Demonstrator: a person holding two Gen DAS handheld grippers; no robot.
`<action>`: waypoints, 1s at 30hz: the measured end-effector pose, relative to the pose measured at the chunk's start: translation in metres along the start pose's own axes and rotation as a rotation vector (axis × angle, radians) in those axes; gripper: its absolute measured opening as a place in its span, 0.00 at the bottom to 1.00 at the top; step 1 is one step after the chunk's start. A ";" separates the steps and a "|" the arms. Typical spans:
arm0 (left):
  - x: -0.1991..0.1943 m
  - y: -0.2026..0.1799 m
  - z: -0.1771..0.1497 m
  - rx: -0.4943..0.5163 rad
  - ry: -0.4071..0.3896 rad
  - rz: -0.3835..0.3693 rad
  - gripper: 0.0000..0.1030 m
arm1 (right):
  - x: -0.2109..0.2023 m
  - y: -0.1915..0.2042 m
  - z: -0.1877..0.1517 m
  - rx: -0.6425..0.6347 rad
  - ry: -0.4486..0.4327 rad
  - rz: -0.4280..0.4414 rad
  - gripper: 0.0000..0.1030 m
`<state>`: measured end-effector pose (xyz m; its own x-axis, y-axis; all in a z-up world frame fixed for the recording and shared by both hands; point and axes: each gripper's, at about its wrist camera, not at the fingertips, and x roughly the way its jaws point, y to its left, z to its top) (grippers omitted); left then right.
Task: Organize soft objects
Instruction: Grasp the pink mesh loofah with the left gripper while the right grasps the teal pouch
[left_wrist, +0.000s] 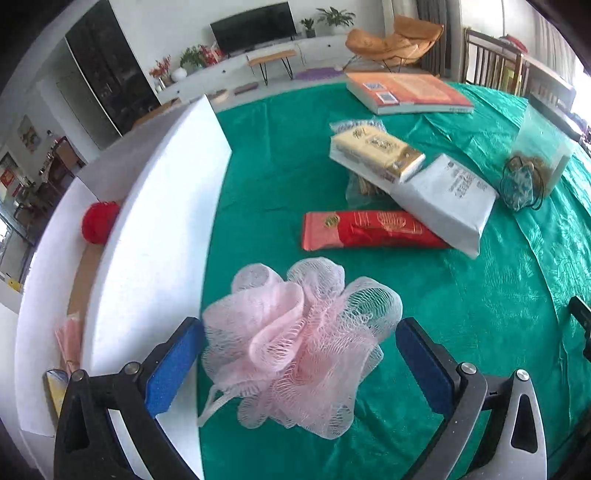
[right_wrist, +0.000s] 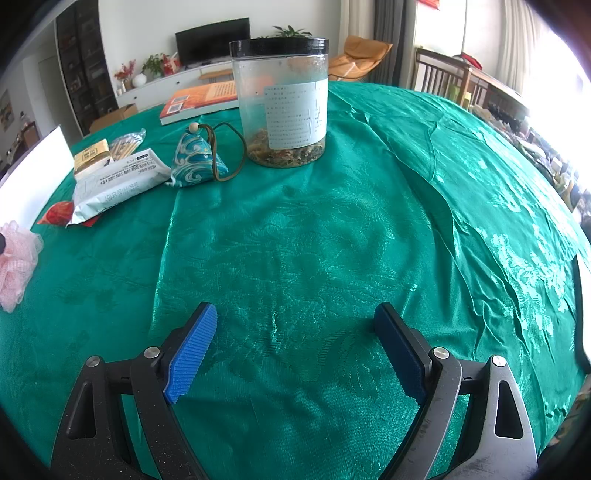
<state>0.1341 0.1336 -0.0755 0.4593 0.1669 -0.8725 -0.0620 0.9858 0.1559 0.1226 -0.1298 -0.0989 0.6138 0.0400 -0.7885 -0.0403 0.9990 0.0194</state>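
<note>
A pink mesh bath pouf lies on the green tablecloth, right beside a white box. My left gripper is open, its blue pads on either side of the pouf; the left pad touches the mesh and the right one stands clear. Inside the box sits a red yarn ball. In the right wrist view the pouf shows at the far left edge. My right gripper is open over bare cloth, holding nothing. A blue patterned pouch with a cord lies farther back.
A red pack, a white pack and a yellow tissue pack are piled mid-table. A clear jar with a black lid stands beside the pouch. An orange book lies at the far edge.
</note>
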 end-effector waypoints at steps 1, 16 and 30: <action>0.004 -0.001 -0.004 -0.019 0.023 -0.064 0.84 | 0.000 0.000 0.000 0.000 0.000 0.000 0.87; -0.040 -0.017 -0.008 0.054 -0.162 -0.251 0.98 | 0.000 0.000 0.000 0.000 0.000 0.000 0.87; 0.031 -0.006 -0.030 -0.055 -0.112 -0.141 0.99 | -0.001 0.000 0.000 0.000 -0.001 0.003 0.87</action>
<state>0.1225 0.1336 -0.1171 0.5626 0.0274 -0.8263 -0.0369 0.9993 0.0080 0.1218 -0.1297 -0.0987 0.6142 0.0429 -0.7880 -0.0418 0.9989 0.0218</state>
